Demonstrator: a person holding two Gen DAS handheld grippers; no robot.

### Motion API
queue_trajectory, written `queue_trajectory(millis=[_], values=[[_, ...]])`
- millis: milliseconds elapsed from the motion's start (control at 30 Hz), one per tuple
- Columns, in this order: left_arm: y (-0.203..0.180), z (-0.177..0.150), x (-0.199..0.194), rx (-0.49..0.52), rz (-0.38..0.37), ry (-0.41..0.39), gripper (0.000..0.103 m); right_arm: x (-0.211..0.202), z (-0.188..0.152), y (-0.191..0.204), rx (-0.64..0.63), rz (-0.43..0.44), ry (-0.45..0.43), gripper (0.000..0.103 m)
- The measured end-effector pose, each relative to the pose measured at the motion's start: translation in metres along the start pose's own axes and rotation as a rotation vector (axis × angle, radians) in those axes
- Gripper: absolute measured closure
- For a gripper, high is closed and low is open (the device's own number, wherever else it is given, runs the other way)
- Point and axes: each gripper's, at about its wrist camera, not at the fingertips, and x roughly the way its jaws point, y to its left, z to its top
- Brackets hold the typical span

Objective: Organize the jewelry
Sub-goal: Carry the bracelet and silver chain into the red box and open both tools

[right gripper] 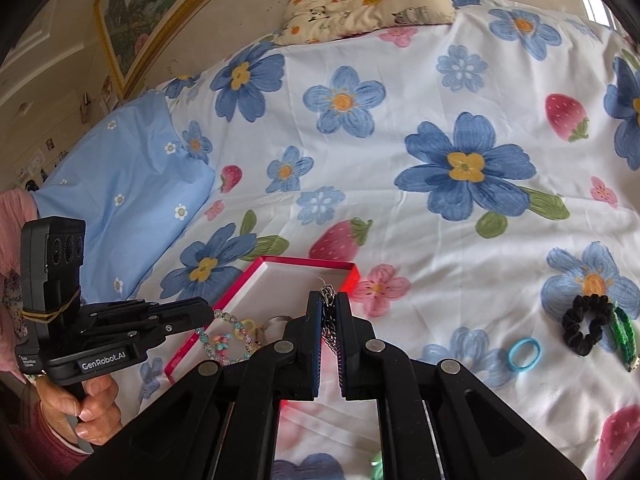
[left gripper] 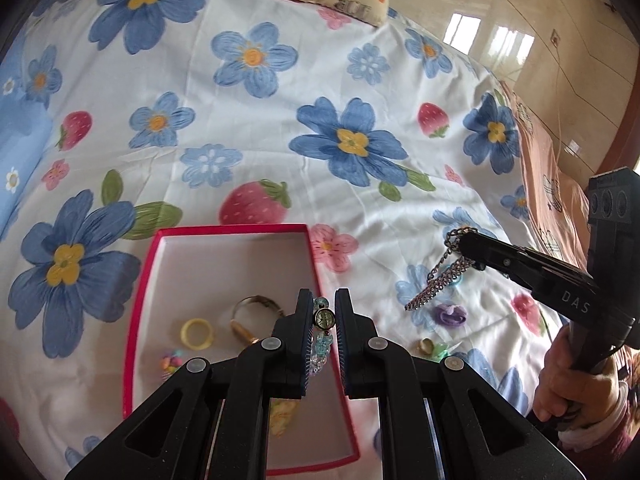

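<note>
While the left gripper (left gripper: 324,316) pinches a bead bracelet (left gripper: 322,334) over the red box (left gripper: 138,292), the right gripper (right gripper: 329,308) clamps a chain (left gripper: 438,276) beside it, above the sheet (left gripper: 240,128). Rings (left gripper: 197,334) lie inside the box.

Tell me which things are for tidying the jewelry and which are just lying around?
For the job:
red box
bead bracelet in left tongs
silver chain in right tongs
yellow ring

Lying about:
pillow
black scrunchie
blue hair tie
</note>
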Motion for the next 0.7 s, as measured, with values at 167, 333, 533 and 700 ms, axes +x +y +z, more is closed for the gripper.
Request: queue_trajectory(millis=[167,333,533,700], values=[[0.019,-0.003,-0.010,-0.034,0.022,-0.006,0.094,0.012,-0.001,0.024,-0.026,0.042,0.019,0.097],[0.035,-0.009,-0.016,-0.066,0.045,-0.002,0.094,0.027,-0.006,0.045,-0.047,0.083,0.044,0.097],[0.052,-0.015,-0.016,-0.101,0.065,0.012,0.094,0.048,-0.014,0.067,-0.063,0.125,0.084,0.097],[0.065,-0.021,-0.005,-0.132,0.076,0.036,0.094,0.066,-0.024,0.077,-0.072,0.141,0.123,0.097]])
